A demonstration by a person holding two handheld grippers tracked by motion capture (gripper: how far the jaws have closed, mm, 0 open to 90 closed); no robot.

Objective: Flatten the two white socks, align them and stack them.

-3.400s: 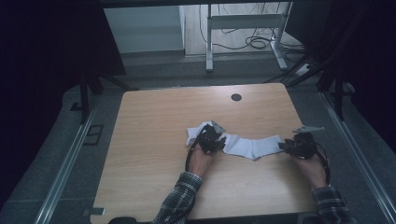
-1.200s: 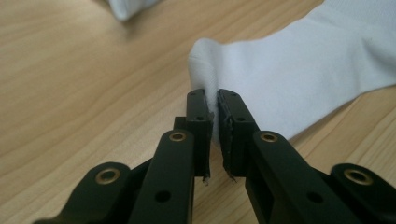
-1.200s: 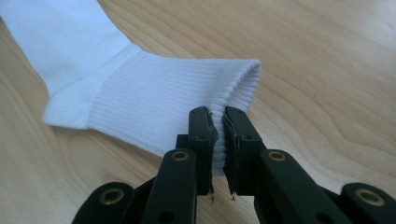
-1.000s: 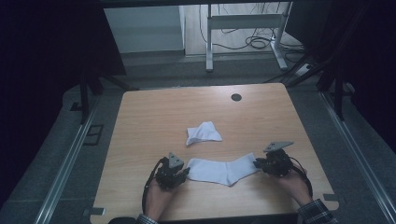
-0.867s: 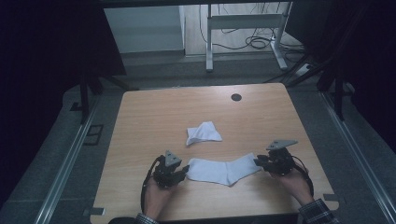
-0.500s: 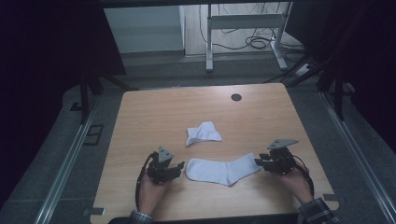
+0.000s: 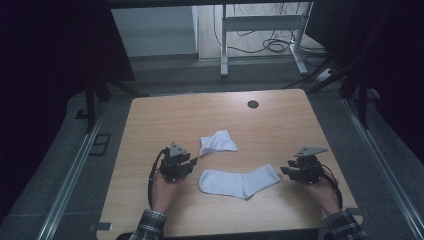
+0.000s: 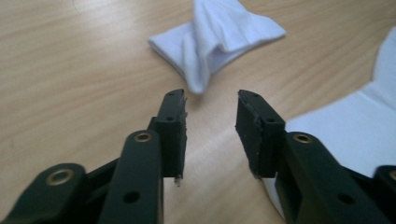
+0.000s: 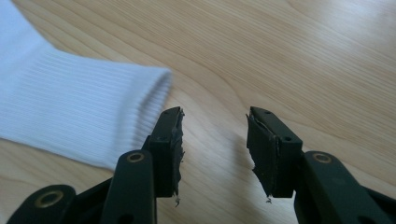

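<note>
A: Edges, room?
B: Bare table (image 7: 280, 125) from 10 to 2, front edge close at 6.
A: Counts?
B: Two socks: flat sock (image 7: 239, 182) centre, bunched sock (image 7: 218, 142) at 11. Left gripper (image 7: 192, 161) just closing, right gripper (image 7: 285, 170) just opening, both released, nothing between.

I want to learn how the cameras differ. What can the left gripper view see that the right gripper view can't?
The left gripper view alone has the crumpled sock ahead of the left hand-held gripper, with the flat sock's smooth end at its right. The right gripper view alone has that flat sock's ribbed cuff beside the right hand-held gripper. Both show open black jaws holding nothing, over the wooden table.
</note>
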